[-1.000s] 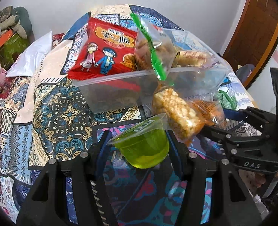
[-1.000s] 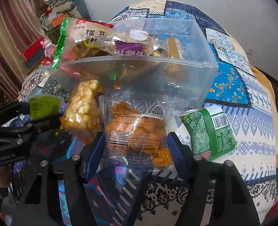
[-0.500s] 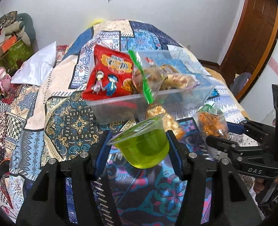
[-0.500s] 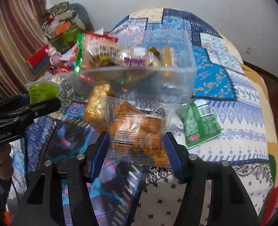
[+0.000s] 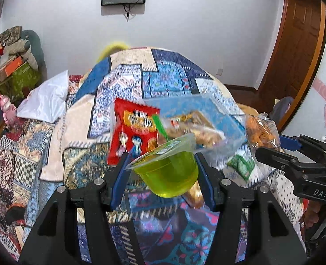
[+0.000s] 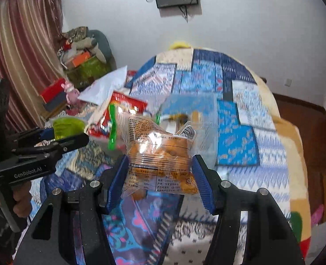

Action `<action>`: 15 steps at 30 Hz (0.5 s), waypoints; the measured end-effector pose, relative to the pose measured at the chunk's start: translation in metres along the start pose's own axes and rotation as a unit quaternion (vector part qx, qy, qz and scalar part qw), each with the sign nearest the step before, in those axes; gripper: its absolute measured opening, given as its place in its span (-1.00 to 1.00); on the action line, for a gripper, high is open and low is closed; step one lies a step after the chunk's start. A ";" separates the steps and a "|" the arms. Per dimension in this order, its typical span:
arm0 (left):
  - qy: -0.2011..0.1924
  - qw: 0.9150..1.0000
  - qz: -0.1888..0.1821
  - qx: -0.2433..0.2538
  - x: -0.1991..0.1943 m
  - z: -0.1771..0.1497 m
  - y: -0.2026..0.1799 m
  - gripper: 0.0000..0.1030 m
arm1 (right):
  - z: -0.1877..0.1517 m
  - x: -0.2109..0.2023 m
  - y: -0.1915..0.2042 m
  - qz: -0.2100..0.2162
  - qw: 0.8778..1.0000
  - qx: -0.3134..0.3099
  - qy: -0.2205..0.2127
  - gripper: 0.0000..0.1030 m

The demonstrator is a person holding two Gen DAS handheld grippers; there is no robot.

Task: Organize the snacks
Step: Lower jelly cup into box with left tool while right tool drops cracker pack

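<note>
My left gripper (image 5: 160, 170) is shut on a green jelly cup (image 5: 166, 172), held above the patterned bedspread. In the right wrist view my right gripper (image 6: 159, 172) is shut on a clear bag of orange snacks (image 6: 160, 152), also lifted off the bed. Beyond both lies a clear plastic bin (image 5: 209, 119) on the bed, holding a red snack bag (image 5: 133, 130) and several other packets. The same orange bag (image 5: 261, 130) and right gripper (image 5: 280, 152) show at the right of the left wrist view; the left gripper (image 6: 59, 137) with the jelly cup (image 6: 67, 128) shows at the left of the right wrist view.
A green packet (image 5: 242, 165) lies on the bedspread (image 5: 79, 170) right of the bin, and an orange puffed-snack bag (image 5: 195, 195) peeks out behind the jelly cup. A white pillow (image 5: 46, 98) and cluttered boxes (image 5: 13, 75) sit far left. A wooden door (image 5: 299, 50) stands at right.
Both grippers have risen with their loads; the bin and bed look farther below and the wall screen has come into view. The puffed-snack bag stayed on the bed.
</note>
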State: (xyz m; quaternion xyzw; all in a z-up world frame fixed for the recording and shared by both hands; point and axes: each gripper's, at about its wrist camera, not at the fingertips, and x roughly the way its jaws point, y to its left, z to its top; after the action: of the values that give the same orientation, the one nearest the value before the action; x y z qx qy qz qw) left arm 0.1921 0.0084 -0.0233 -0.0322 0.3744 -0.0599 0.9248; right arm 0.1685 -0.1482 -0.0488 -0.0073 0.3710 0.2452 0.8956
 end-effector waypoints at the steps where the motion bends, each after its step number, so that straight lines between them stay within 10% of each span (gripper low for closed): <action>1: -0.003 1.000 0.001 0.000 0.000 0.004 0.001 0.12 | 0.004 0.001 0.000 0.000 1.000 -0.001 -0.003 0.09; 15: -0.006 1.000 0.010 -0.017 0.049 0.051 0.022 0.12 | 0.048 0.044 -0.001 0.002 1.000 0.001 -0.017 0.07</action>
State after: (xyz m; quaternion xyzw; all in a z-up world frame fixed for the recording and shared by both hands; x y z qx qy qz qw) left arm 0.2648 0.0241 -0.0229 -0.0444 0.3701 -0.0446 0.9269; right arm 0.2273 -0.1207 -0.0439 -0.0015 0.3558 0.2467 0.9014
